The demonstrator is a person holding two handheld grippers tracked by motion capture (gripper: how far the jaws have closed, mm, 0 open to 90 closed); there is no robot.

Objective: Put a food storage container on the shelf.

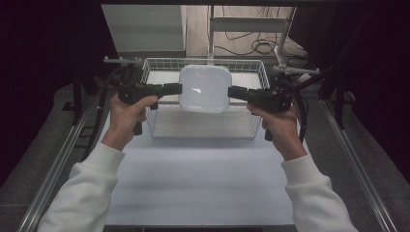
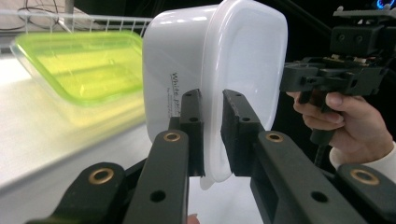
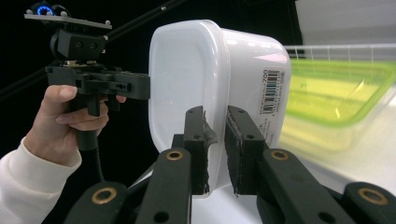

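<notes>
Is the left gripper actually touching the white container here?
Touching. In the left gripper view, the left gripper has its two jaws closed on the rim of the white container, with no gap on either side.

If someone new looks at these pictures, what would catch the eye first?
First, the white container, held in the air over the wire basket, with the left gripper and the right gripper each clamped on one side of its rim. Next, in both gripper views, the bright green tray lying behind the container.

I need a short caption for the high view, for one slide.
Two hand-held grippers, left and right, hold a white container by its rim above a wire basket.
</notes>
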